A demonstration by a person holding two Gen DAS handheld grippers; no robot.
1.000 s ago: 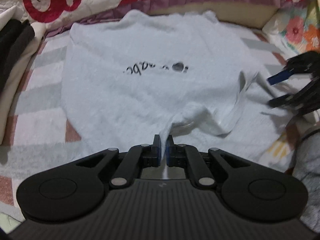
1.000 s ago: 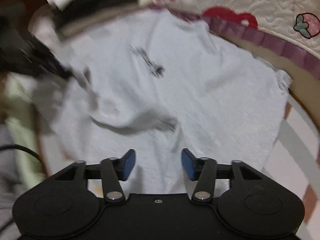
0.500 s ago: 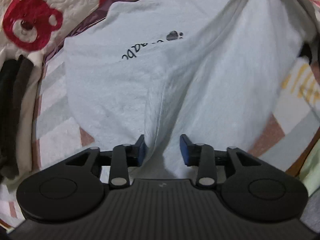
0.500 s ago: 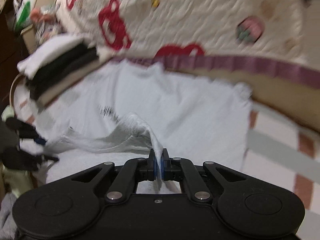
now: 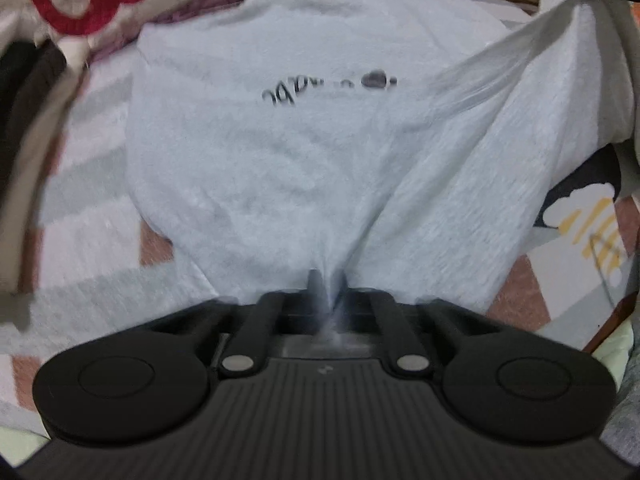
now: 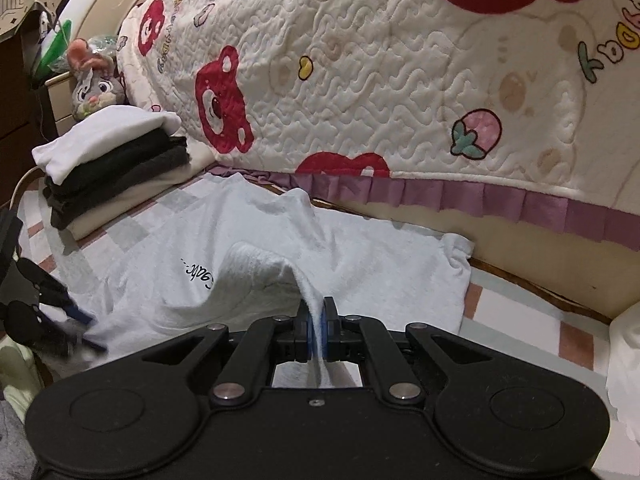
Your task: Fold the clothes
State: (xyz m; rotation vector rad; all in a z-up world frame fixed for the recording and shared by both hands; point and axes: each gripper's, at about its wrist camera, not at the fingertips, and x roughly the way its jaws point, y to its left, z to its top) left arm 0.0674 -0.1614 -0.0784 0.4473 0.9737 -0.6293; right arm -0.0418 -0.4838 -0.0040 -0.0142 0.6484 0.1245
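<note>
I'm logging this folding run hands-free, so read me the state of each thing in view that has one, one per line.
left gripper: shut on the near edge of the shirt, view blurred.
right gripper: shut on a raised ridge of the shirt.
white shirt: lying print-up on the bed, not yet folded, lifted at both gripped spots.
stack of clothes: folded, piled beside the shirt.
plush rabbit: upright behind the stack.

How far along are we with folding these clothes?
Done: a folded stack sits by the quilt. In hand: the white shirt, mostly flat, one edge pinched and lifted by the left gripper and right gripper, jaws closed. Left: every fold on it.
</note>
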